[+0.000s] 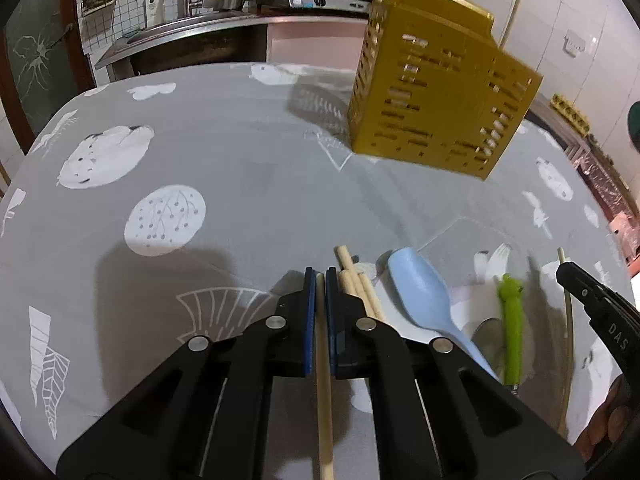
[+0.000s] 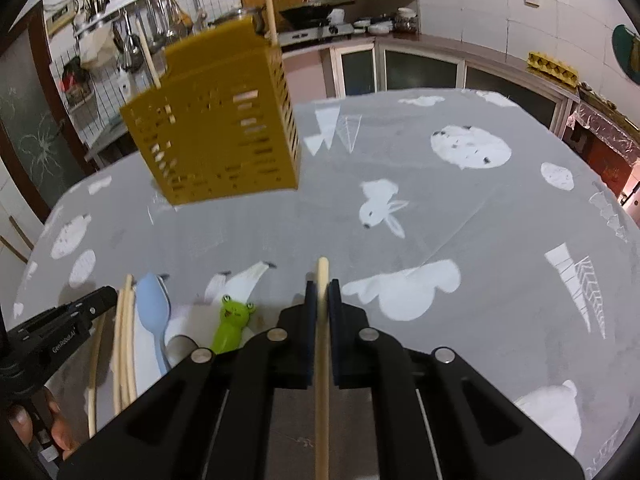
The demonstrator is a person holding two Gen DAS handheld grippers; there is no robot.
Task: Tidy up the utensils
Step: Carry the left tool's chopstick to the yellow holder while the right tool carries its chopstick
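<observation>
Left claw: the left claw (image 1: 320,276) is clenched on one chopstick (image 1: 323,360), which runs back between the blue pads (image 1: 309,312) toward the camera, its tip level with the pad ends.
Right claw: the right claw (image 2: 322,286) is likewise clenched on its own chopstick (image 2: 322,360), tip poking just past the pads (image 2: 334,296).
Landmark: the yellow slotted holder (image 1: 436,92) stands on the grey patterned tablecloth (image 1: 240,184), well ahead of both claws.
Already in the holder: two pale sticks (image 2: 270,4) rise from its top, one near each end; through the slots more pale pieces seem to show, though I cannot count them.
Still on the cloth, near side of the holder: a bundle of chopsticks (image 1: 360,284) just right of the left claw, then a light blue spoon (image 1: 420,292), a metal spoon bowl (image 1: 486,336) with a green frog handle (image 1: 511,320) over it.
Progress: by my reckoning, under way but far from finished; two sticks are in hand and not yet delivered, and the bundle and both spoons remain.
Next need: each held stick must be carried to the holder's open top and lowered in upright.
</observation>
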